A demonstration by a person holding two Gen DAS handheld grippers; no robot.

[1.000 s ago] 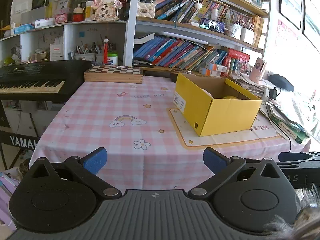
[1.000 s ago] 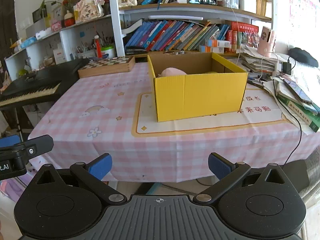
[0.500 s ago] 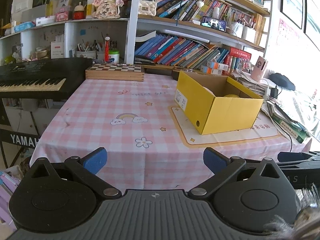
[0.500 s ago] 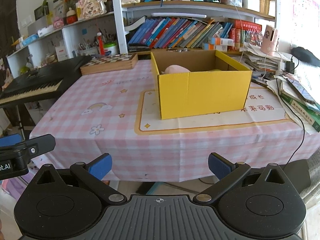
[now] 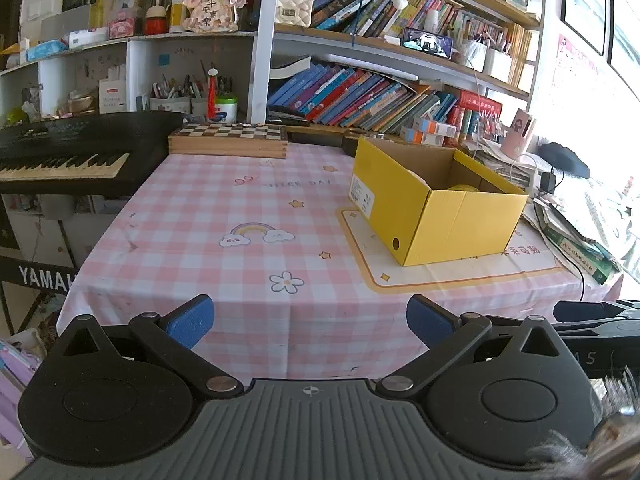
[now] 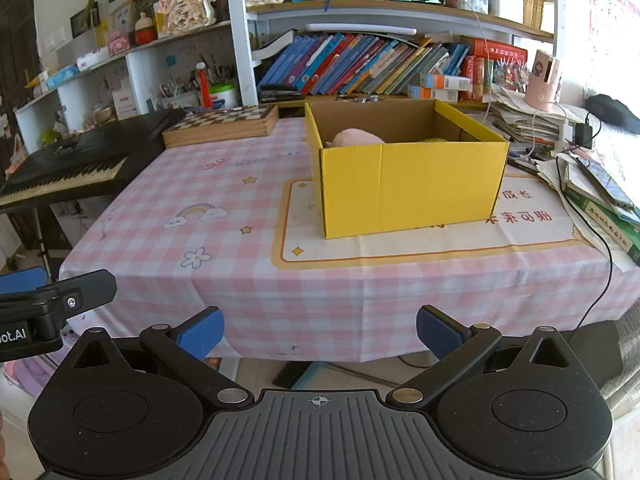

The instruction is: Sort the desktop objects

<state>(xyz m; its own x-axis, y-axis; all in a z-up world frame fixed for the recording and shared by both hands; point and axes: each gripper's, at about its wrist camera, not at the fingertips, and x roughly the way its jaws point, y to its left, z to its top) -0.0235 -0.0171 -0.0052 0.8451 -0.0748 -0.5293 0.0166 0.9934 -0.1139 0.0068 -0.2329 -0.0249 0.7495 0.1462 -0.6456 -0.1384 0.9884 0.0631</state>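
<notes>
"YAMAH" on keyboard stand (image 5: 38, 276); "NICE DAY" on tablecloth (image 6: 264, 159).

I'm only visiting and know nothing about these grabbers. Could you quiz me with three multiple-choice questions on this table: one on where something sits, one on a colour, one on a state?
1. Where does the box stand?
A. on the mat
B. on the keyboard
C. on the chessboard

2. What colour is the box outside?
A. pink
B. yellow
C. blue

3. How are the two grippers, left and right?
A. both shut on a toy
B. one open, one shut
C. both open and empty

Answers: 1 A, the mat's orange border shows around the box's base. 2 B, its walls are yellow. 3 C, each view shows blue pads wide apart with nothing between.
</notes>
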